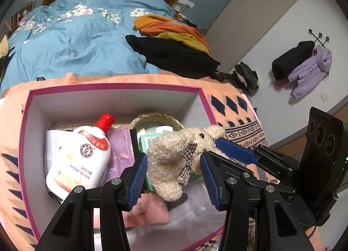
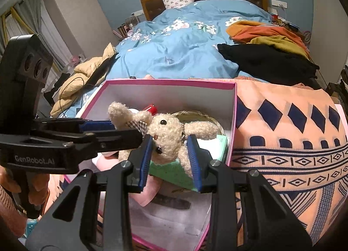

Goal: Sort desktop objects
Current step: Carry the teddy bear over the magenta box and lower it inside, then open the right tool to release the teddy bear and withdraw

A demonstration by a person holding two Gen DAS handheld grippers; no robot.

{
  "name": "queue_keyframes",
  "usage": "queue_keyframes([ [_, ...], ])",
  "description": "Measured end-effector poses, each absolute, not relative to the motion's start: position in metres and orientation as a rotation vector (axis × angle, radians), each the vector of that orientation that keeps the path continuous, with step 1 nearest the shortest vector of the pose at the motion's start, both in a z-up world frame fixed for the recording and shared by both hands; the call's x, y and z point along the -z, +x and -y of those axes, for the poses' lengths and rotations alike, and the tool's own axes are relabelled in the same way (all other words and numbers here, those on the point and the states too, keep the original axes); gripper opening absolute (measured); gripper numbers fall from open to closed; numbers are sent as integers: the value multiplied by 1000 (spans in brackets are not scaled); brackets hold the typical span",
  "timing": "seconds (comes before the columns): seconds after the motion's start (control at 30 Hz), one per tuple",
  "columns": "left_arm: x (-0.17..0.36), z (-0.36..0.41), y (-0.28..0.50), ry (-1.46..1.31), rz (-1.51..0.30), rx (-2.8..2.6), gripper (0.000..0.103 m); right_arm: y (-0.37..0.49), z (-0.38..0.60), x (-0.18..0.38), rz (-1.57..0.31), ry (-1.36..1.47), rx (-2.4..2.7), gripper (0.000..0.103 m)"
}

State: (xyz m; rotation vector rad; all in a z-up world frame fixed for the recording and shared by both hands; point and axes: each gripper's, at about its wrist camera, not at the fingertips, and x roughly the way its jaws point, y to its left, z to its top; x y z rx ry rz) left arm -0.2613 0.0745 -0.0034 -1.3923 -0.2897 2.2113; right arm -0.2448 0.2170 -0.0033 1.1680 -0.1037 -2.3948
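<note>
I am putting the plush bunny [image 1: 174,159] into the pink-rimmed box [image 1: 113,89], and both my tools are at it at once. The bunny hangs over the box's right half, above a green carton [image 2: 174,170], near the right wall. My left gripper [image 1: 171,177] straddles its body, blue pads wide apart; the left pad seems to touch the fur, the right pad stands clear, so I judge this one is not gripping. My right gripper [image 2: 170,159] has its pads narrowed to either side of the head and shoulder, and the fur appears pressed between them; I take it as the one holding the toy.

In the box already lie a white lotion bottle with a red cap [image 1: 84,155] toward the left wall, a pink pouch [image 1: 121,153] beside it, and a plaid-edged round tin [image 1: 156,120] at the back.

Next, I think, I must lower the bunny onto the carton, part the right pads, then draw both tools up and back without snagging the checked bow [image 1: 189,153].

My left tool enters from the box's near left side, my right from the near edge, both tilted down into it. My hand [image 2: 13,188] grips the left handle.
</note>
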Motion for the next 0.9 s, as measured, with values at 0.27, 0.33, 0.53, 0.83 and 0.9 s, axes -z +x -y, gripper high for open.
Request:
queue_keyframes([
  [0.27,10,-75,-272,-1405,297,-2212,50,-257,-215,10,96,1183,2397,36],
  [0.33,12,-76,-275,-1408,298,-2213,50,-260,-215,12,93,1190,2397,36],
  [0.53,18,-79,-285,-1424,297,-2219,50,-272,-212,18,69,1216,2402,36],
  [0.83,36,-84,-307,-1486,290,-2229,50,-297,-201,34,-33,1294,2410,36],
  [0.9,41,-83,-311,-1506,302,-2233,50,-301,-199,38,-54,1313,2412,36],
])
